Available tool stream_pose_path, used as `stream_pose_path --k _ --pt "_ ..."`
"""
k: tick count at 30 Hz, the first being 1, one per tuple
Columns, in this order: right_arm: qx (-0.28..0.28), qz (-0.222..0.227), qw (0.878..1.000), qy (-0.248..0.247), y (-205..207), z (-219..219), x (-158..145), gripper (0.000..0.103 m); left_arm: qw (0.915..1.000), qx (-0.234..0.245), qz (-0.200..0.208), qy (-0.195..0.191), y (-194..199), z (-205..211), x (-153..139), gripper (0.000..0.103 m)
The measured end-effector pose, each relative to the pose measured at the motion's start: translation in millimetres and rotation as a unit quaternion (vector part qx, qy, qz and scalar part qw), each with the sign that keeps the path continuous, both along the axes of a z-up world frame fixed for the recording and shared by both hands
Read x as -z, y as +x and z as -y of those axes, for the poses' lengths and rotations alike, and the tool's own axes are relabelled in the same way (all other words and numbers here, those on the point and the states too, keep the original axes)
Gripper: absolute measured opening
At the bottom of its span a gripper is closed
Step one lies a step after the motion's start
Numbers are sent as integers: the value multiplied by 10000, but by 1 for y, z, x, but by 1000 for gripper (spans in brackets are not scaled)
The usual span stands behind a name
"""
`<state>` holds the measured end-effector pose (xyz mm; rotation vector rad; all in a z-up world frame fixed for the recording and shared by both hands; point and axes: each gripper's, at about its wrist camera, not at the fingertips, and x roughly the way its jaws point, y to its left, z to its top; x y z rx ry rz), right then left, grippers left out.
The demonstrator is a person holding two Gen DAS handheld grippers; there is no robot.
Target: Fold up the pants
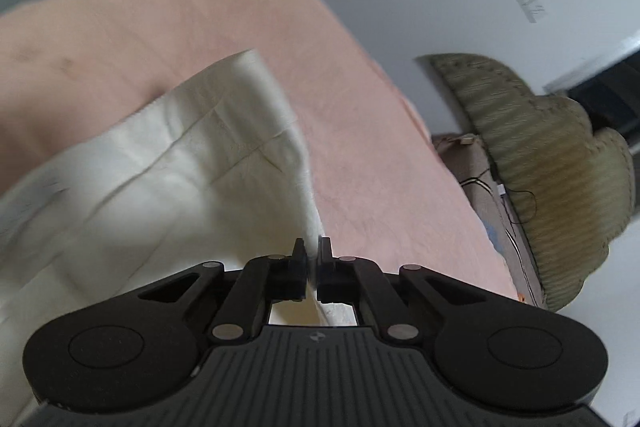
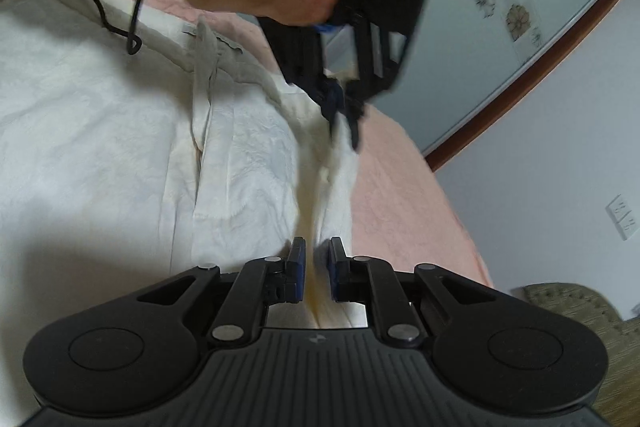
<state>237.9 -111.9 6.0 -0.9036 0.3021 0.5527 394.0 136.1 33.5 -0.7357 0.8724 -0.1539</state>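
Observation:
Cream white pants (image 1: 168, 163) lie on a pink bed cover (image 1: 360, 147). My left gripper (image 1: 313, 251) is shut on the pants' edge, which runs up between its fingers. In the right wrist view the pants (image 2: 100, 131) spread over the bed with a drawstring (image 2: 202, 67) at the waistband. My right gripper (image 2: 317, 253) is shut on a raised fold of the pants. The left gripper (image 2: 344, 131), held in a hand, also shows there, pinching the same fabric edge farther along and lifting it.
A pink bed cover (image 2: 400, 195) lies under the pants. An olive cushion (image 1: 540, 155) sits at the right beside the bed. A glass sliding door with a brown frame (image 2: 520, 7) stands beyond. A black cable (image 2: 100, 11) crosses the pants.

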Motion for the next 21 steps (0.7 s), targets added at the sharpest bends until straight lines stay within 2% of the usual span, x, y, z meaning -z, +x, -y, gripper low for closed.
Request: stream_pose_path --k 4,7,9,15,18,21 --pt "366 -2 9993 90 -23 32 -11 13 9992 204 356 2 -55 -10 -8 3" --pt "656 83 9977 -138 -39 56 -8 13 9980 308 486 -249 -88 -19 -8 3" --pt "876 94 9955 -342 -45 70 -3 13 9972 331 617 -278 -107 -21 -9 3" --pt "1172 174 9909 -644 -47 86 -1 13 9924 484 1063 392 -154 -9 -19 3" --pt "1290 -170 9897 -589 -44 84 1 13 9908 456 1147 551 -171 -7 -21 3" --pt "1246 -177 9907 -514 -65 73 -6 9 9870 461 1351 742 -192 -15 -26 3"
